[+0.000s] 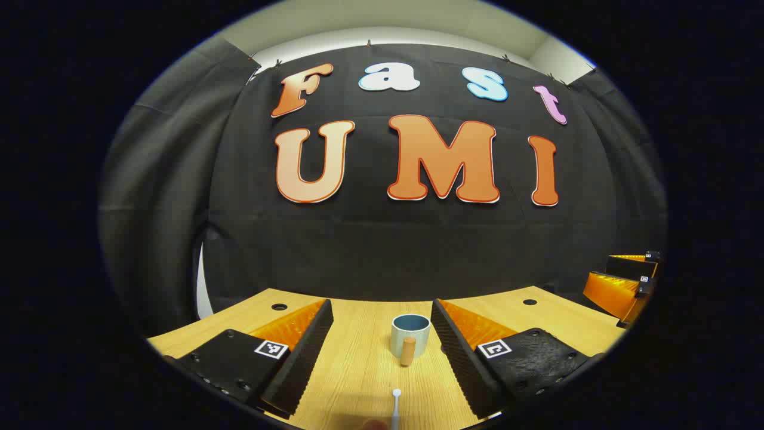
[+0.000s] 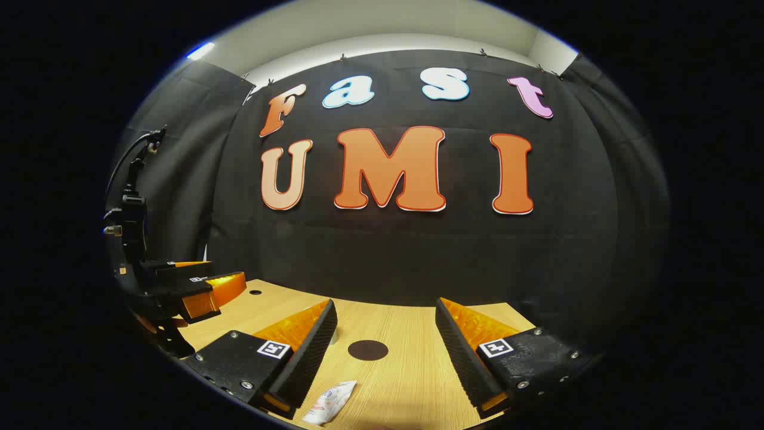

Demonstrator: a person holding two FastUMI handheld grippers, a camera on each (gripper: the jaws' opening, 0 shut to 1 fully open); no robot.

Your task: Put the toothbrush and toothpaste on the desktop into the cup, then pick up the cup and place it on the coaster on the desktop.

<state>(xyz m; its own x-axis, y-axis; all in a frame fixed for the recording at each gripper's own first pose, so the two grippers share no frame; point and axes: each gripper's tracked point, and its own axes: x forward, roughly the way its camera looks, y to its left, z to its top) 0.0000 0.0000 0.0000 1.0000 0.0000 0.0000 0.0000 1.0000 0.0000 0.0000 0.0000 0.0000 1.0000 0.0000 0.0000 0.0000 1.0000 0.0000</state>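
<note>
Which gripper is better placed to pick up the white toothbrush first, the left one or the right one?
Probably the left gripper: the white toothbrush lies between its open fingers, before the blue cup with wooden handle. The right gripper faces the white toothpaste tube instead.

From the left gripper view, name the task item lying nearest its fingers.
The toothbrush, lying between the open fingers at the bottom edge; the blue cup stands farther off.

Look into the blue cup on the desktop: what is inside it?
The cup stands upright with its mouth open; the visible part of its blue inside holds nothing. The near wall hides the bottom. The toothbrush lies on the desktop.
</note>
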